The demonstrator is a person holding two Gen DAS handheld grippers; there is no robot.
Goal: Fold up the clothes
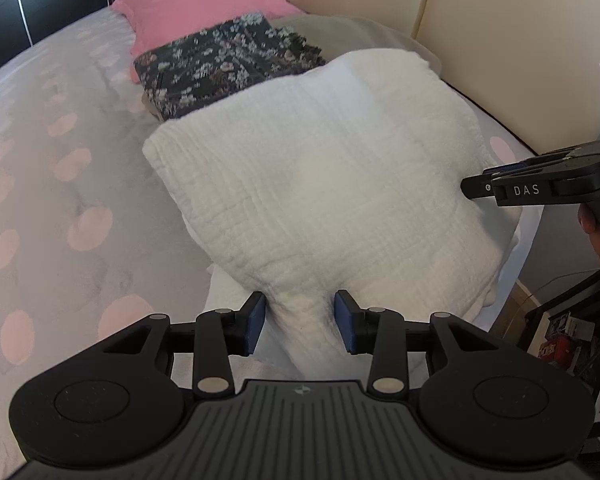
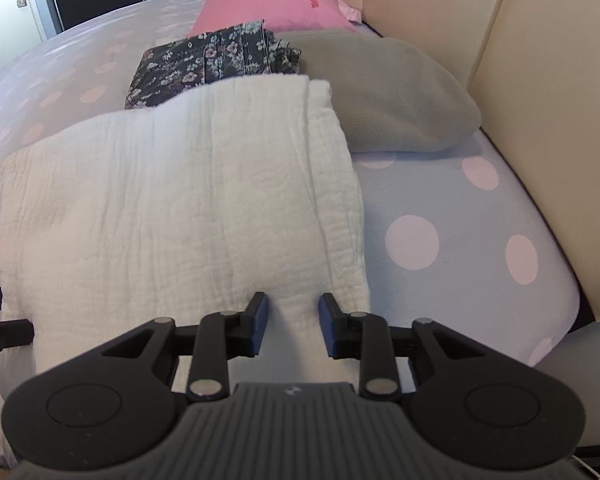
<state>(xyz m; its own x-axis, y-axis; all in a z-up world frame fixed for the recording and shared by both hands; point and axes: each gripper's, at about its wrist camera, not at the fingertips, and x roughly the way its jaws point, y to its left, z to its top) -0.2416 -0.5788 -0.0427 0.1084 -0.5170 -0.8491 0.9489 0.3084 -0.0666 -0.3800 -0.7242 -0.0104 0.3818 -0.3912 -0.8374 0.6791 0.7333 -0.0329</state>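
Observation:
A white crinkled cloth [image 1: 320, 184] lies folded on the bed; it also shows in the right wrist view [image 2: 180, 208]. My left gripper [image 1: 300, 322] has its pads a hand-width apart with a pinched ridge of the cloth's near edge between them. My right gripper [image 2: 292, 326] stands the same way at the cloth's near right corner, with cloth bunched between its pads. The right gripper also shows from the side in the left wrist view [image 1: 476, 188], at the cloth's right edge. A folded dark floral garment [image 1: 228, 64] lies behind the white cloth.
A pink pillow [image 2: 272, 4] and a grey pillow [image 2: 388, 92] lie at the bed's head. A cream padded headboard [image 2: 540, 100] runs along the right. The dotted bed sheet [image 2: 452, 240] spreads around. Floor clutter [image 1: 568, 340] sits beside the bed.

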